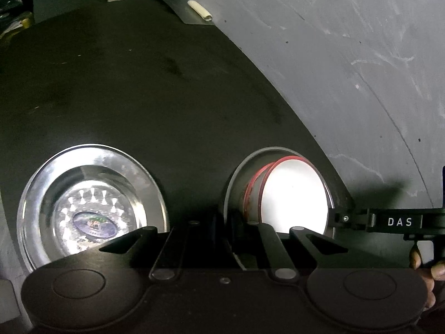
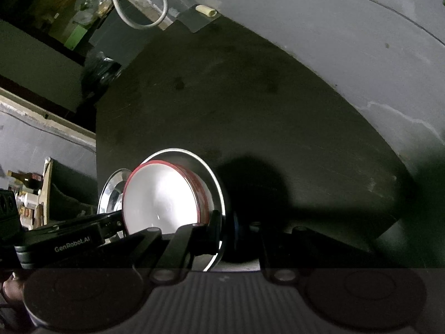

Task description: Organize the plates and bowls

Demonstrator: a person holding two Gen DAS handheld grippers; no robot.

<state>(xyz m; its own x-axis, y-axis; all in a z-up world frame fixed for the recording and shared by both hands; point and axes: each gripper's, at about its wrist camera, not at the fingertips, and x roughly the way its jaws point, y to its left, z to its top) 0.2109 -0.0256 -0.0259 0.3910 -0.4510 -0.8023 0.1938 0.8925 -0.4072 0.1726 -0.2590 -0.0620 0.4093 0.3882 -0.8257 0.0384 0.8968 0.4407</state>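
A white bowl with a red rim [image 1: 294,197] sits in a shallow steel plate [image 1: 236,178] on the dark table. My left gripper [image 1: 233,236] is shut on the near left rim of that steel plate. My right gripper [image 2: 226,231] is shut on the plate's right rim; it shows from the side in the left wrist view [image 1: 333,218]. The bowl [image 2: 161,197] and steel plate [image 2: 215,178] fill the lower left of the right wrist view. A second steel plate with a sticker [image 1: 91,208] lies to the left, and its edge shows behind the bowl [image 2: 112,192].
The dark round table [image 1: 139,83] meets a grey wall [image 1: 347,55] on the right. A grey flap with a white tube [image 1: 198,9] hangs at the table's far edge. A white cable loop [image 2: 139,14] and shelves with bottles [image 2: 27,183] lie beyond the left side.
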